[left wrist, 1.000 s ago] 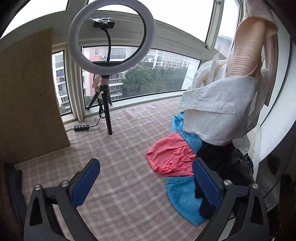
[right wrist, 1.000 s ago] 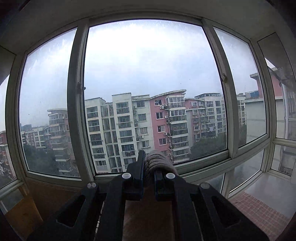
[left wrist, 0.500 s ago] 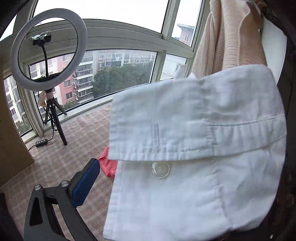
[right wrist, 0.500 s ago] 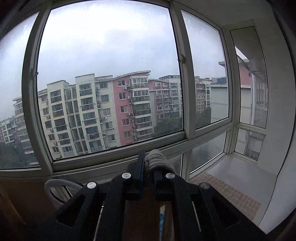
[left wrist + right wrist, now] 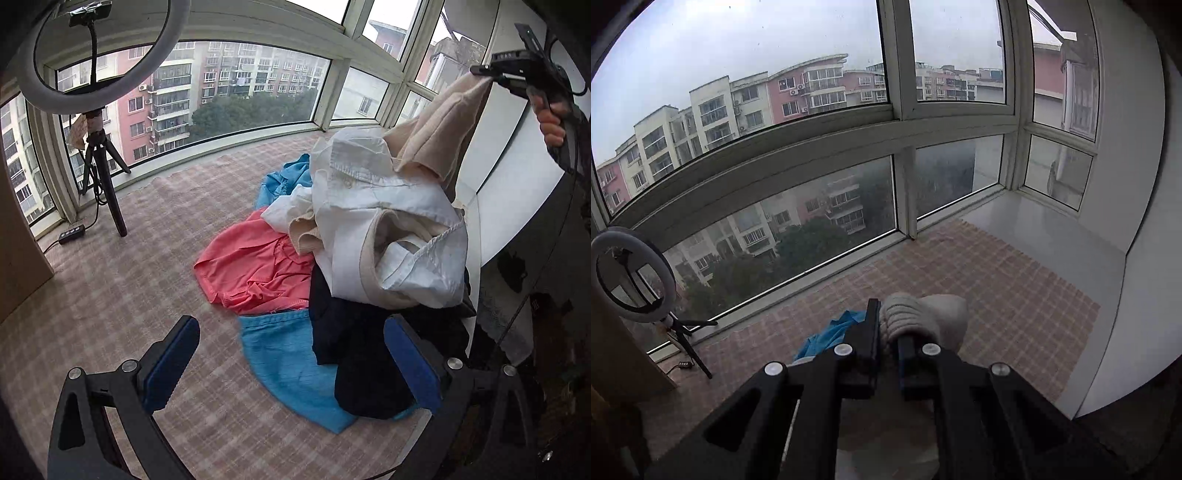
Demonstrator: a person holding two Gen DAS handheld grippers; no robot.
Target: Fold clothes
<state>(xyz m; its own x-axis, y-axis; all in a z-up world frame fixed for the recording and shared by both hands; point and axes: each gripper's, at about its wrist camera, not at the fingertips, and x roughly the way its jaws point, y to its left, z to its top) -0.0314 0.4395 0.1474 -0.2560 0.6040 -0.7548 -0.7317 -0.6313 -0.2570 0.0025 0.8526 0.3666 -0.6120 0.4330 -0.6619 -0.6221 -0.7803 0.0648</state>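
Observation:
A heap of clothes lies on the checked mat (image 5: 122,288): a white shirt (image 5: 388,229) on top, a coral garment (image 5: 255,269), a blue one (image 5: 291,362) and a black one (image 5: 362,347). A beige ribbed knit garment (image 5: 439,125) stretches up from the heap to my right gripper (image 5: 484,74), held in a hand at the upper right. In the right wrist view that gripper (image 5: 888,332) is shut on the knit's bunched edge (image 5: 912,314). My left gripper (image 5: 291,358) is open above the heap's near edge, with nothing between its blue pads (image 5: 170,362).
A ring light on a tripod (image 5: 99,122) stands at the back left, with a power strip (image 5: 72,233) and cable at its foot. A wooden board (image 5: 18,236) leans at the left. Windows run along the mat's far edge; a white wall (image 5: 517,173) rises at the right.
The white shirt that hung close before my left camera has dropped onto the heap. My right gripper has tilted downward, still gripping the beige knit. My left gripper has stayed open.

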